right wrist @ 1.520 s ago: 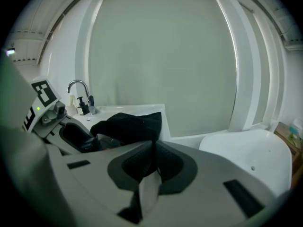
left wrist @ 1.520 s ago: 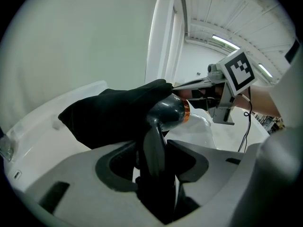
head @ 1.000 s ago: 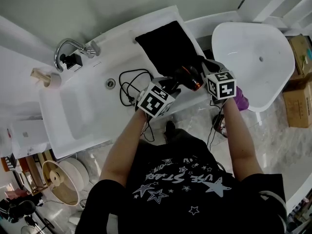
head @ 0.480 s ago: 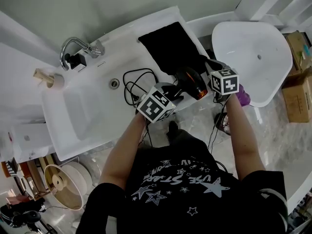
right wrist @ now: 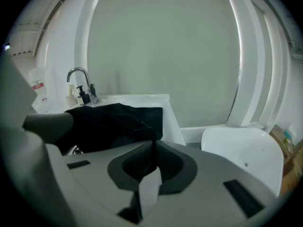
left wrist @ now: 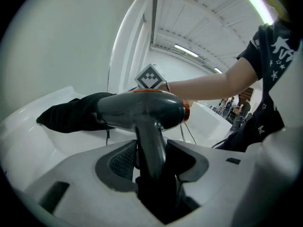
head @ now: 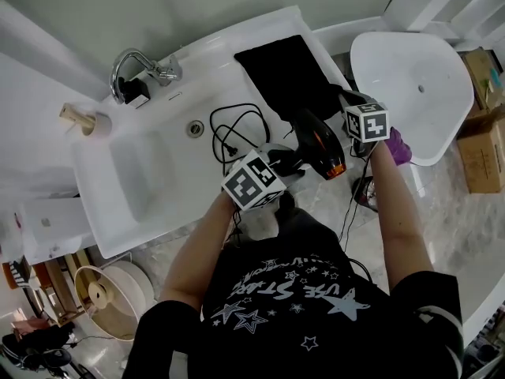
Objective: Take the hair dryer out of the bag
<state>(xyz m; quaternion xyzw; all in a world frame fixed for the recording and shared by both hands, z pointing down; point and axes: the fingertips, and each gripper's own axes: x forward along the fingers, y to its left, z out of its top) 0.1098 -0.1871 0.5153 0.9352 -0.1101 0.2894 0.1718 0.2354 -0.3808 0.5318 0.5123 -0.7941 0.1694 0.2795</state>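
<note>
The black hair dryer, with an orange ring at its nozzle, hangs clear of the bag over the counter's front edge. My left gripper is shut on its handle; in the left gripper view the handle stands upright between the jaws of that gripper. The dryer's black cord lies coiled on the counter. The black bag lies flat at the counter's right end. My right gripper is shut on the bag's near corner, and the fabric runs right up to the closed jaws of that gripper.
A white sink basin with a drain and chrome faucet fills the left. A soap bottle stands beside it. A white tub is at the right, cardboard boxes beyond it.
My left gripper has drawn the hair dryer back out of the bag's mouth toward me; its whole body is now outside. The right gripper stays on the bag.
</note>
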